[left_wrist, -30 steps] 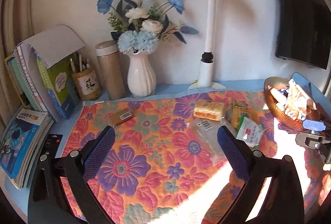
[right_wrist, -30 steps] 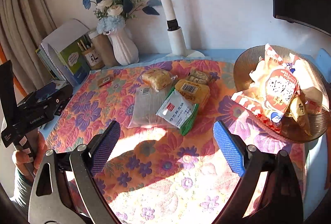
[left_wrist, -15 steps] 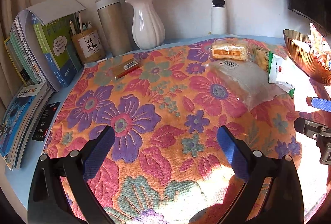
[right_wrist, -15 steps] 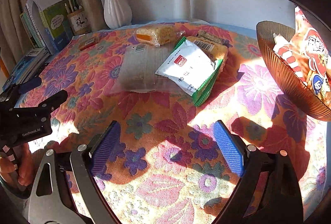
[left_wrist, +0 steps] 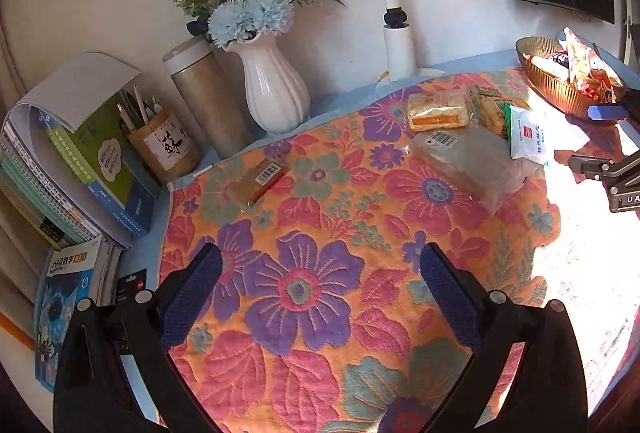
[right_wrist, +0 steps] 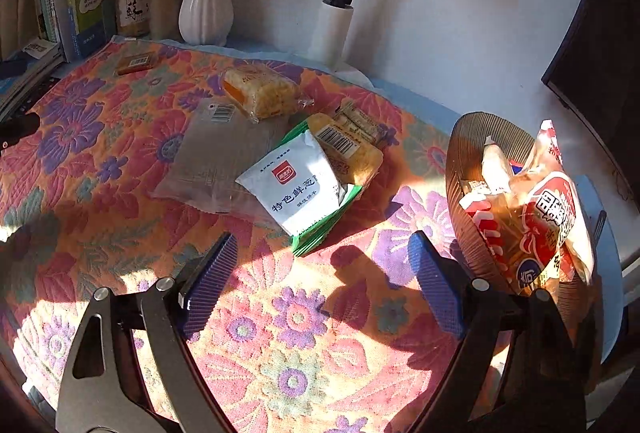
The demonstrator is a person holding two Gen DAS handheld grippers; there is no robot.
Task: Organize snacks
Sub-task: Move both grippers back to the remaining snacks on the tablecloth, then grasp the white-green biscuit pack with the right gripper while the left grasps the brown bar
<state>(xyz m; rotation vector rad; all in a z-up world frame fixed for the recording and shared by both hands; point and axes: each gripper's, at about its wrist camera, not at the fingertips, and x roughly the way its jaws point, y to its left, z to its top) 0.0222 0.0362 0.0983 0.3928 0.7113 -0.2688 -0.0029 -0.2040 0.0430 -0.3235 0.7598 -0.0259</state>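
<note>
The left gripper [left_wrist: 320, 285] hangs with its jaws spread wide and nothing between them, above the floral cloth [left_wrist: 304, 289] that covers the table [left_wrist: 344, 95]; the right gripper [right_wrist: 322, 273] is also wide apart and empty, its jaws having just been closing a little, poised over the same cloth just short of the snack pile.

The loose snacks lie clustered toward the back of the cloth; a white-and-green packet [right_wrist: 298, 185] with a red square logo rests on top of a yellow biscuit pack [right_wrist: 348, 149] and overlaps the edge of a flat clear bag [right_wrist: 218, 157]; a wrapped cake slice [right_wrist: 260, 93] sits just behind the clear bag; a small brown bar [right_wrist: 136, 63] lies well apart, near the books [left_wrist: 72, 161].

A ribbed amber bowl [right_wrist: 464, 161] stands at the right end of the table, already filled with red-and-white snack bags [right_wrist: 540, 221].

Along the wall stand a white vase [left_wrist: 274, 89] of blue and white flowers, a beige thermos [left_wrist: 206, 93], a pen holder [left_wrist: 166, 143] and the white stem of a desk lamp [left_wrist: 396, 49]; strong sunlight falls on the near right part of the cloth.
</note>
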